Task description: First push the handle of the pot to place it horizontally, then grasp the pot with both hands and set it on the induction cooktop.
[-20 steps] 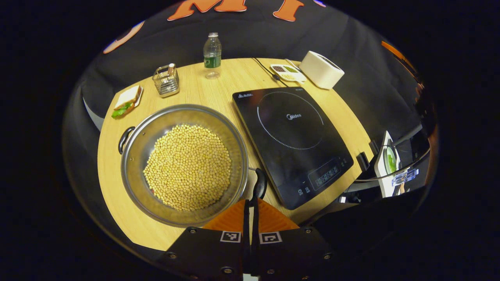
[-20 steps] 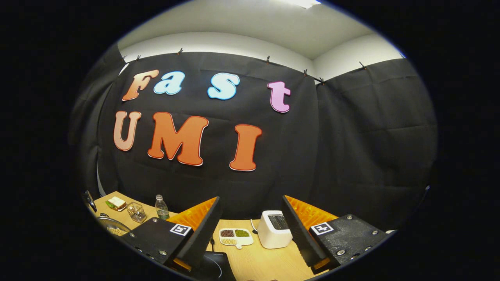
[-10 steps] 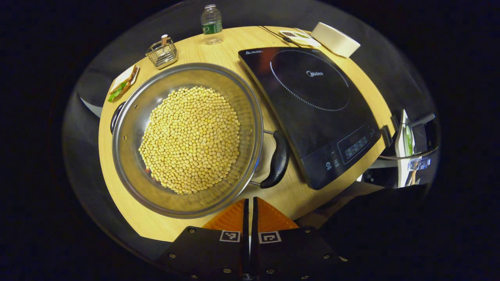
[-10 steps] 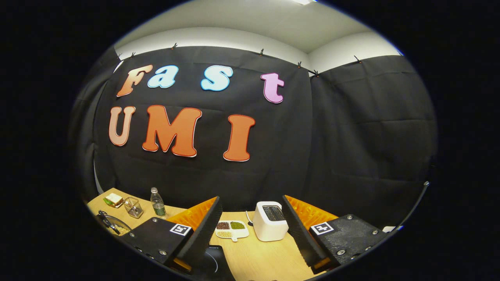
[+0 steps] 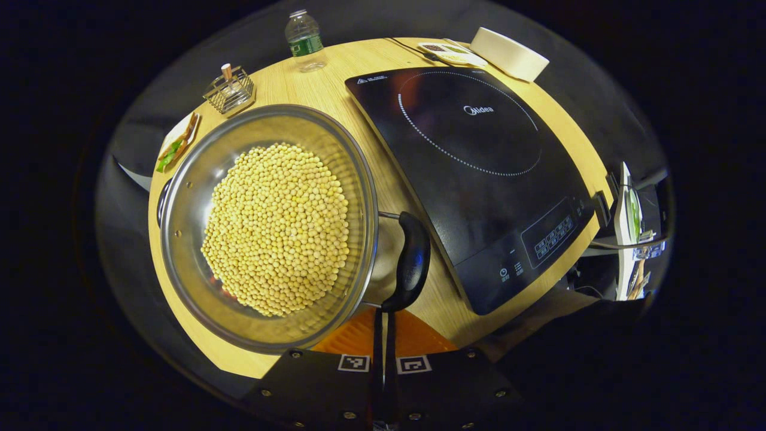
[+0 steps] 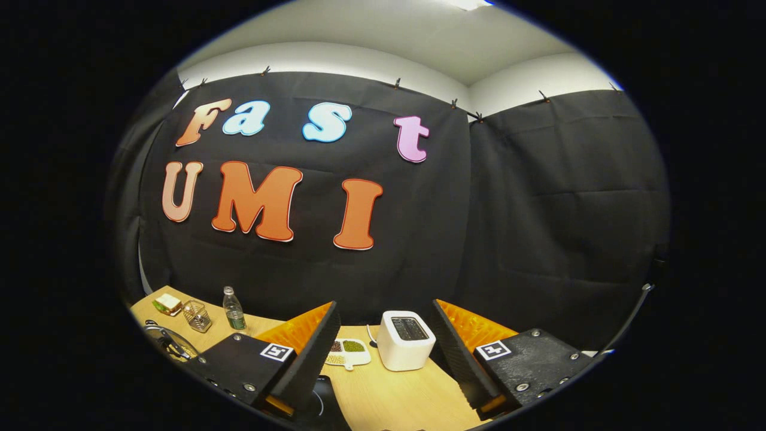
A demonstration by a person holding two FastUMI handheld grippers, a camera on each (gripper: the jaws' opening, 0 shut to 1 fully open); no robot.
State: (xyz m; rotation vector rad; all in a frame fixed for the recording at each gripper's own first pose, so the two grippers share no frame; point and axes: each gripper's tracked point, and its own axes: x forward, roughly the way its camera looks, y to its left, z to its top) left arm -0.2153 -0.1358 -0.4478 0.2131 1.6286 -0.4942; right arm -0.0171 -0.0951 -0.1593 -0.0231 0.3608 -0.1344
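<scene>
At the bottom centre of the left gripper view, the left gripper [image 5: 383, 326] is showing its fingers pressed together, their tips lying right at the lower end of the pot's black handle [image 5: 410, 261], gripping nothing. The pot [image 5: 263, 224] is sitting on the table [image 5: 389, 179] in the left half of the frame, holding a heap of yellow beans [image 5: 276, 227] that is covering most of its bottom. Just right of the handle, the cooktop [image 5: 473, 173] is lying bare across the centre and right. Farther up, a wire basket [image 5: 230, 91] holding a small item is standing at upper left, a sandwich [image 5: 174, 145] is lying left of the pot's rim, and a bottle [image 5: 304, 41] is standing at the top. At upper right, a divided dish [image 5: 452, 52] of grains is lying beside a toaster [image 5: 508, 52]. In the right gripper view, the right gripper [image 6: 383, 335] is hanging spread wide at the bottom, holding nothing, with the toaster [image 6: 406, 347] between its fingers and the pot [image 6: 170, 347] at the lower left edge.
</scene>
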